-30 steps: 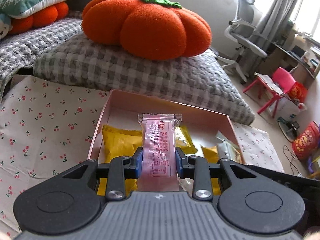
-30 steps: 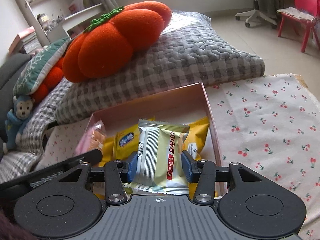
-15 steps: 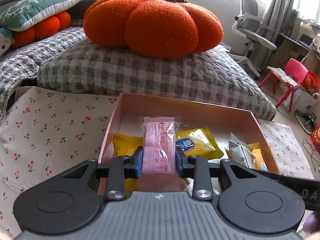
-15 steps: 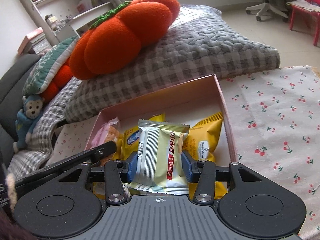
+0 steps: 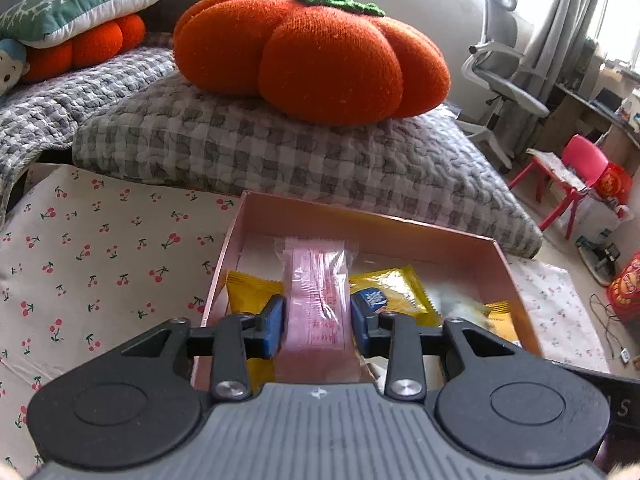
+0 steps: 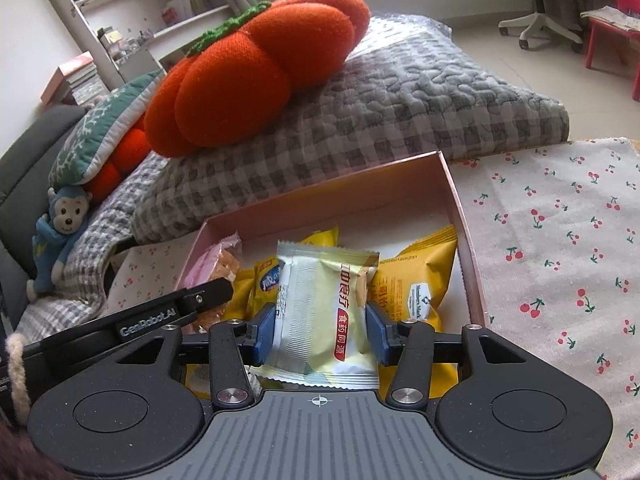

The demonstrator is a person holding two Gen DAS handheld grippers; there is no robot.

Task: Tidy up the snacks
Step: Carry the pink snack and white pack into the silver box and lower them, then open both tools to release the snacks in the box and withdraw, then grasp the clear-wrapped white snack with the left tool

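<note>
A pink box (image 5: 360, 224) on the cherry-print cloth holds several yellow snack packets (image 5: 384, 292). My left gripper (image 5: 318, 328) is shut on a pink snack packet (image 5: 316, 288) and holds it over the box's left part. My right gripper (image 6: 322, 334) is shut on a pale yellow-green snack packet (image 6: 326, 312) with a red label, over the right part of the box (image 6: 452, 184). In the right wrist view the pink packet (image 6: 208, 264) and the left gripper's finger (image 6: 200, 300) show at the box's left side, with yellow packets (image 6: 416, 280) below.
A grey checked cushion (image 5: 280, 152) with an orange pumpkin plush (image 5: 312, 52) lies right behind the box. Cherry-print cloth (image 5: 100, 248) spreads left and right (image 6: 560, 240) of the box. A monkey toy (image 6: 60, 236) sits far left. An office chair (image 5: 504, 76) and a red chair (image 5: 572, 176) stand on the floor.
Both grippers have drawn closer to the box and lower over it, each still holding its packet. The views have shifted a little; the packets in the box have not moved.
</note>
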